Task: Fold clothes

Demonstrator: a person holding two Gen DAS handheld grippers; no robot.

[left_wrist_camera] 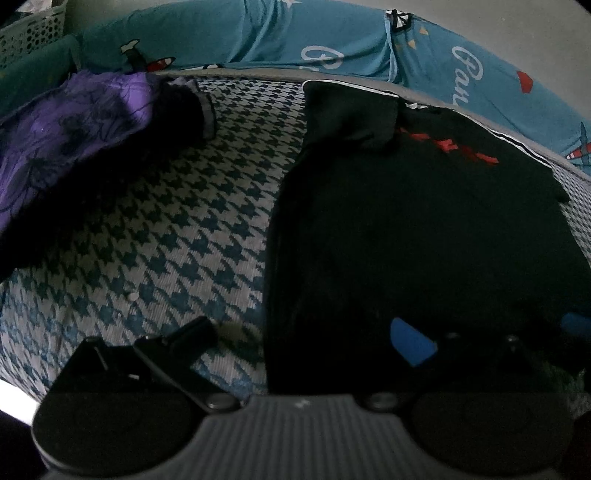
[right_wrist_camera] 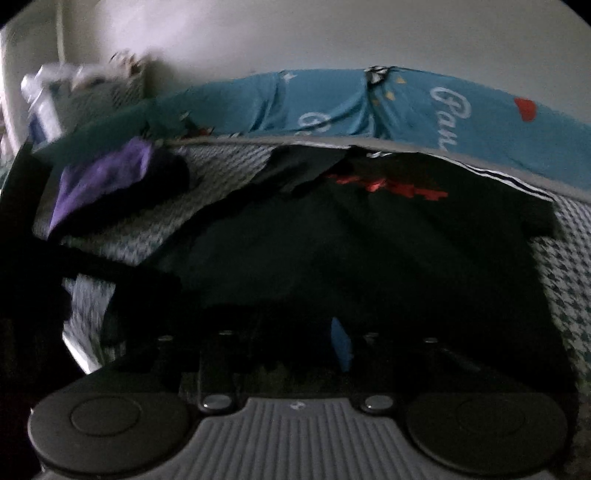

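A black garment with red print lies spread on the houndstooth bedcover. My left gripper is open wide at the garment's near left edge. Its dark left finger is over the cover and its blue-padded right finger over the black cloth. Nothing is pinched. In the dim right wrist view the same garment fills the middle. My right gripper hangs low over its near part, jaws partly apart, one blue pad showing. Whether cloth lies between them is too dark to tell.
A crumpled purple and black garment sits at the back left of the bed. A teal printed sheet runs along the far edge against a pale wall. A white perforated basket stands at the far left corner.
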